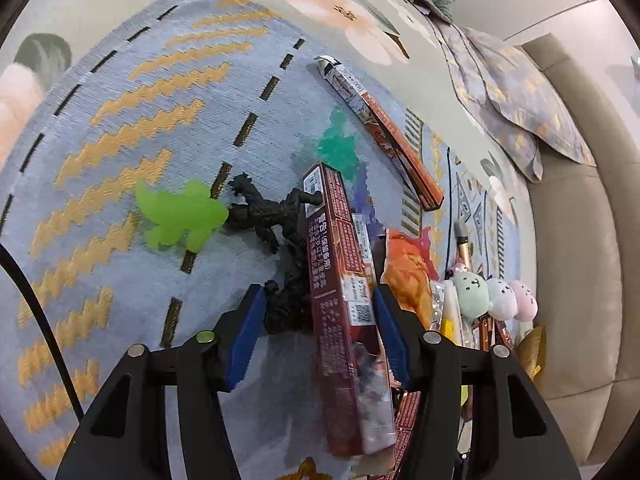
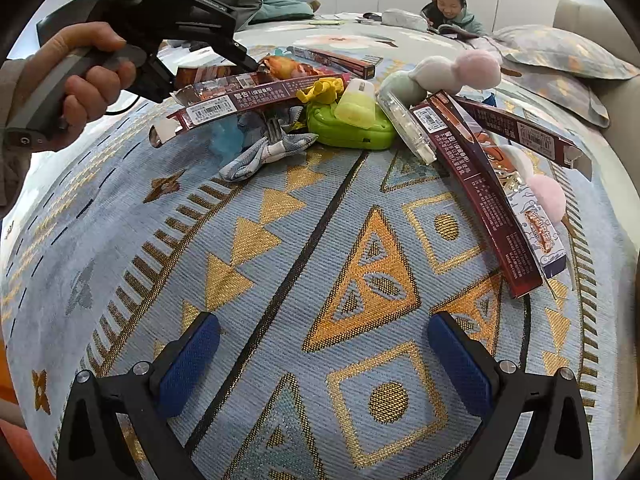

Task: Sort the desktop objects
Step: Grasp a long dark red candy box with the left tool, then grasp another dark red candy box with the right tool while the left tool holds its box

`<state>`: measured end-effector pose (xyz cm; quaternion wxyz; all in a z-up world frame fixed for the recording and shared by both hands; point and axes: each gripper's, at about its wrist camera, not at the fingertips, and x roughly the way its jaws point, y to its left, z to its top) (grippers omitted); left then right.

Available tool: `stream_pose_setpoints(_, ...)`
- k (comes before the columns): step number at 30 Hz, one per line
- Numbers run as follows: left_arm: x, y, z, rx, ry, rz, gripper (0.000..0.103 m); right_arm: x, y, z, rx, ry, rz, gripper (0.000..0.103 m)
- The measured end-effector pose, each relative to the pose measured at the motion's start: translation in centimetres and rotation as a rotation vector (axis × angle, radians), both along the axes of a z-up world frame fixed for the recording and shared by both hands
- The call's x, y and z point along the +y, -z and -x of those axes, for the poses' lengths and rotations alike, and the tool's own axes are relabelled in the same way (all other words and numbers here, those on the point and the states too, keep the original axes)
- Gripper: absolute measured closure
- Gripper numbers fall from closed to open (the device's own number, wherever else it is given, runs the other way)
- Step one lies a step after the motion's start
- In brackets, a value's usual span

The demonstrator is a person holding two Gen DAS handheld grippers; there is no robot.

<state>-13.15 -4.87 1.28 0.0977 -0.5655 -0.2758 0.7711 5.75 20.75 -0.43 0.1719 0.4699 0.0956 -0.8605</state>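
My left gripper (image 1: 318, 324) is open around a long dark red box (image 1: 340, 292); the box rests against the right blue pad, with a gap at the left pad. A black dinosaur figure (image 1: 276, 220), a light green figure (image 1: 180, 212) and a teal figure (image 1: 338, 148) lie on the blue patterned cloth beyond. In the right wrist view the same box (image 2: 240, 102) sits at the left gripper's tip. My right gripper (image 2: 324, 356) is open and empty above the cloth, well short of the pile.
A second long box (image 1: 384, 128) lies further off. Plush balls (image 1: 496, 292), an orange packet (image 1: 408, 272), a green case (image 2: 352, 128), a folded cloth (image 2: 264, 152) and more dark red boxes (image 2: 484, 196) form a pile. A child (image 2: 452, 4) sits at the far edge.
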Motion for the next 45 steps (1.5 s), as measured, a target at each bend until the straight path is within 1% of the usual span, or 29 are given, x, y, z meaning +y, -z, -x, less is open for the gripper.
stream_pose_setpoints(1,-0.1,-0.2,-0.1,0.006,0.006,0.008,0.077,0.1,0.0,0.1,0.0,0.0,-0.001,0.0)
stream_pose_setpoints(4,-0.2,-0.7,-1.1,0.005,0.058,0.036,0.078,-0.3,-0.1,-0.3,0.001,0.003,0.0,0.0)
stream_pose_setpoints(8,-0.3,-1.5,-4.3,-0.006,0.111,0.085,0.079,-0.6,0.0,0.2,0.006,0.002,-0.002,0.0)
stream_pose_setpoints(10,-0.5,-2.2,-6.7,-0.013,0.125,0.095,0.079,-0.5,0.1,0.2,0.007,0.003,-0.002,0.0)
stream_pose_setpoints(13,-1.5,-3.1,-10.1,-0.042,0.111,0.113,0.079,-0.5,0.1,0.2,0.007,0.002,-0.001,0.0)
stream_pose_setpoints(16,-2.3,-3.2,-12.1,-0.077,0.097,0.135,0.079,-0.5,0.0,0.2,0.007,0.0,-0.002,0.0)
stream_pose_setpoints(18,-2.3,-2.7,-12.8,-0.096,0.104,0.159,0.079,-0.5,0.3,-0.4,0.009,0.0,-0.001,0.0)
stream_pose_setpoints(22,-1.4,-1.2,-13.3,-0.1,0.166,0.271,0.078,-0.4,0.3,-0.4,0.014,-0.001,0.003,0.0)
stream_pose_setpoints(24,-0.8,-0.4,-13.5,-0.117,0.18,0.304,0.078,-0.1,0.4,-0.6,0.017,-0.001,0.007,0.0)
stream_pose_setpoints(27,-0.8,-0.3,-13.7,-0.093,0.143,0.292,0.068,0.5,0.3,-1.1,0.018,-0.001,0.011,0.0)
stream_pose_setpoints(30,-0.5,-0.2,-13.7,-0.076,0.113,0.318,0.067,0.3,0.1,-1.3,0.019,0.0,0.008,0.0)
stream_pose_setpoints(32,-0.2,-0.2,-13.7,-0.057,0.114,0.338,0.064,0.3,0.1,-1.4,0.017,0.0,0.007,0.0)
stream_pose_setpoints(34,0.2,-0.3,-13.4,-0.036,0.112,0.36,0.063,-0.9,-0.6,-1.4,0.006,0.001,-0.004,0.0)
stream_pose_setpoints(35,0.3,-0.2,-13.2,-0.027,0.115,0.37,0.063,-1.1,-0.7,-1.0,-0.021,0.003,-0.016,0.0)
stream_pose_setpoints(36,0.5,-0.2,-13.2,-0.02,0.12,0.383,0.063,-1.4,-0.9,-0.3,-0.072,0.019,-0.026,0.0)
stream_pose_setpoints(37,0.6,-0.3,-13.1,-0.011,0.128,0.401,0.075,-1.6,-1.1,0.6,-0.144,0.044,-0.039,0.0)
stream_pose_setpoints(39,0.8,-0.7,-13.1,0.006,0.163,0.435,0.089,-2.3,-1.3,3.3,-0.375,0.112,-0.103,0.0)
stream_pose_setpoints(40,0.8,-1.0,-13.2,0.013,0.193,0.439,0.089,-2.4,-1.5,4.2,-0.433,0.151,-0.109,0.0)
stream_pose_setpoints(41,0.7,-1.1,-13.3,0.014,0.209,0.44,0.089,-2.1,-2.8,5.3,-0.464,0.227,-0.054,0.002)
stream_pose_setpoints(42,0.6,-1.1,-13.5,0.012,0.218,0.438,0.089,-1.8,-3.9,5.8,-0.457,0.264,0.015,0.005)
stream_pose_setpoints(44,0.1,-0.9,-13.8,-0.002,0.22,0.422,0.089,-1.4,-6.5,7.7,-0.43,0.342,0.196,0.005)
stream_pose_setpoints(45,-0.1,-0.8,-13.9,-0.002,0.217,0.415,0.089,-1.5,-7.3,8.6,-0.413,0.361,0.242,0.007)
